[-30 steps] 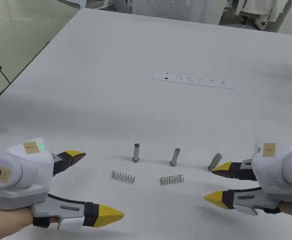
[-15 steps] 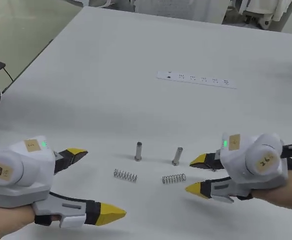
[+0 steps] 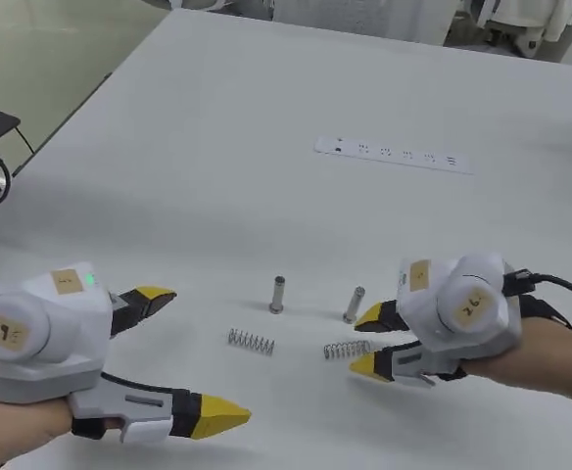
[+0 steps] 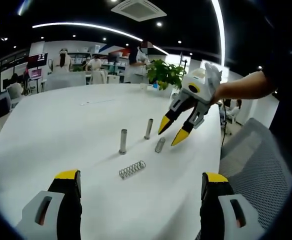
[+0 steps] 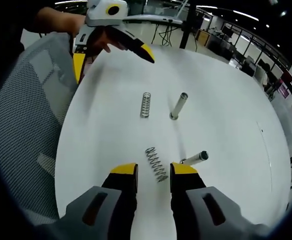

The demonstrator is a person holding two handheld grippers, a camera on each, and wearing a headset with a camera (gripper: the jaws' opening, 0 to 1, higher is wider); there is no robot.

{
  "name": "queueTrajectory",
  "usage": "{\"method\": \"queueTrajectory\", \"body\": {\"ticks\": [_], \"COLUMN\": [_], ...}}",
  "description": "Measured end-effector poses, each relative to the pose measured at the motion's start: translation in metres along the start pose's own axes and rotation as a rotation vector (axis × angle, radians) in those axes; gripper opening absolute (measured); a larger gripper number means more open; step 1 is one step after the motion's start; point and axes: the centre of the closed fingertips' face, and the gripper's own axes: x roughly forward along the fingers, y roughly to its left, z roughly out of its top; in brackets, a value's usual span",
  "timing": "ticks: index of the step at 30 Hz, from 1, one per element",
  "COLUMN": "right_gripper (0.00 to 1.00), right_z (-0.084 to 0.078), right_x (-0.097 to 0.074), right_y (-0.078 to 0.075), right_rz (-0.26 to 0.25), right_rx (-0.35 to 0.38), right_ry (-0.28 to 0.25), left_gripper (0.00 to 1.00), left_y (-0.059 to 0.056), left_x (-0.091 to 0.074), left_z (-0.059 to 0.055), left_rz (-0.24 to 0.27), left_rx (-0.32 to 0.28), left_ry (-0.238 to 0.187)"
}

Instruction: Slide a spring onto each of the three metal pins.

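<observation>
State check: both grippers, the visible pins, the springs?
left gripper: jaws open, empty
right gripper: jaws open, nothing gripped
left pin: upright, bare
right pin: upright, bare
left spring: lying loose on table
right spring: lying flat, one end between right gripper's jaws

The worktop is plain white, as is the power strip. The left spring, right spring, left pin and right pin are silvery grey. The left hand-held gripper and right hand-held gripper have white bodies, black jaws tipped yellow, and tan stickers. The floor is pale green.
</observation>
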Motion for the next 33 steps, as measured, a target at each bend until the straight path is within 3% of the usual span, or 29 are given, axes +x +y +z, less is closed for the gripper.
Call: {"method": "queueTrajectory", "body": {"ticks": [17,20,33], "right_gripper": [0.14,0.09,0.08], "right_z": [-0.016,-0.016,-0.013], "right_x": [0.017,0.017,0.015], "right_y": [-0.001,-0.003,0.0], "right_rz": [0.053,0.048,0.048], "right_rx": [-0.045,-0.044,-0.045], "right_ry": [0.107,0.106,0.088], "left_gripper": [0.97,0.97,0.97], "left_y": [0.002,0.002,-0.001], "left_x": [-0.005,-0.006,-0.003], "left_z": [0.0,0.0,0.002], "left_rz": [0.013,0.015,-0.008], "left_rx": [0.0,-0.002,0.011], "left_ry": [0.0,0.002,0.006]}}
